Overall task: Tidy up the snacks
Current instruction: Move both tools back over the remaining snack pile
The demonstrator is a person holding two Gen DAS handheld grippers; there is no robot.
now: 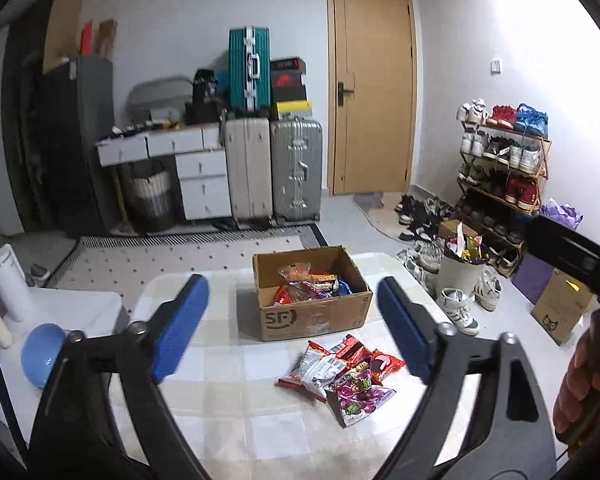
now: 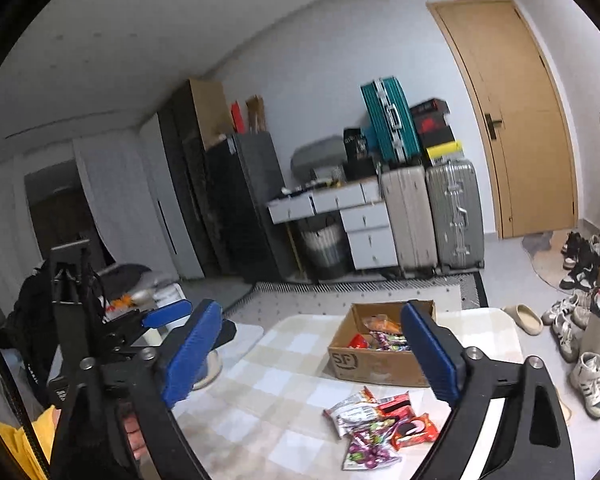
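An open cardboard box (image 1: 312, 312) marked SF stands at the far side of the checked table (image 1: 219, 400) and holds several snack packets (image 1: 312, 284). A loose pile of snack packets (image 1: 340, 372), red, white and purple, lies on the cloth in front of the box. My left gripper (image 1: 291, 292) hovers above the near table, open, with nothing between its blue pads. My right gripper (image 2: 311, 312) is open and empty too, with the box (image 2: 380, 360) and the pile (image 2: 380, 428) ahead of it. One blue finger (image 2: 167, 315) of the left gripper shows at the left.
A blue bowl (image 1: 43, 356) and a white bottle (image 1: 9, 284) sit on a side surface at the left. Right of the table stand a full white bin (image 1: 460, 276), loose shoes (image 1: 460, 312) and a shoe rack (image 1: 504, 168). Suitcases (image 1: 295, 168) and drawers line the back wall.
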